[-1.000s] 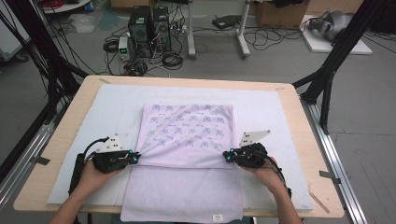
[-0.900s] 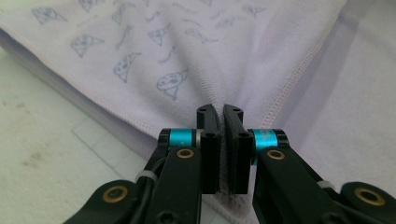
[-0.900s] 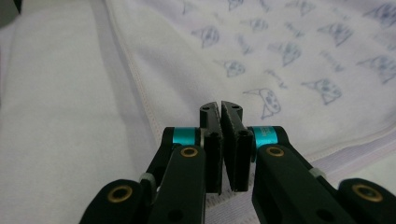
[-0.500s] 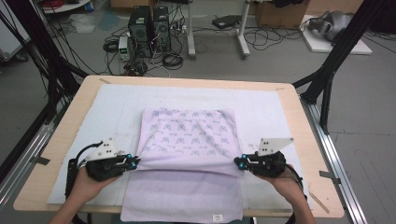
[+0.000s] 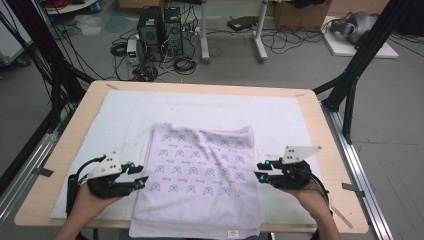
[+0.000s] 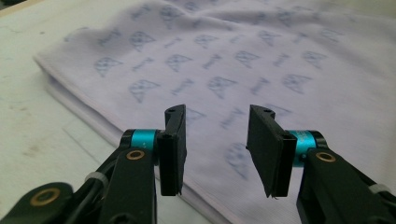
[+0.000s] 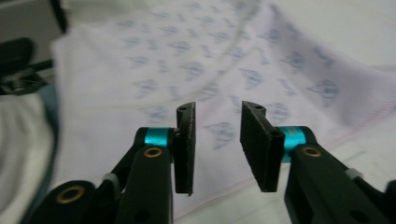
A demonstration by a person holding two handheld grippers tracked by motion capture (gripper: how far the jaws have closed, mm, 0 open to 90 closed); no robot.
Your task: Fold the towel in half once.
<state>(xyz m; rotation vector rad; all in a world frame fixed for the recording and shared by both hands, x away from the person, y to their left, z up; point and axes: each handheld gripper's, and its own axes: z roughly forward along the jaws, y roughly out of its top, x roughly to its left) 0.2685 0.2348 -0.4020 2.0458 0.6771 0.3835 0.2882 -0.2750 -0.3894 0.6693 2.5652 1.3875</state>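
The folded cloth, pale lilac with a repeating blue print, lies flat on the near half of the white mat, its near hem hanging just over the table's front edge. A small tag shows on that hem. We note a few creases running across the upper layer near its far edge, and in the left gripper view a lower layer peeks out along the cloth's side edge. The left gripper sits at the cloth's left edge, its jaws parted and empty, with printed fabric visible in the gap between them. The right gripper sits at the right edge, jaws likewise spread and holding nothing. We see each gripper held in a hand low over the wooden table. Beyond the table, computer towers and cables occupy the floor.
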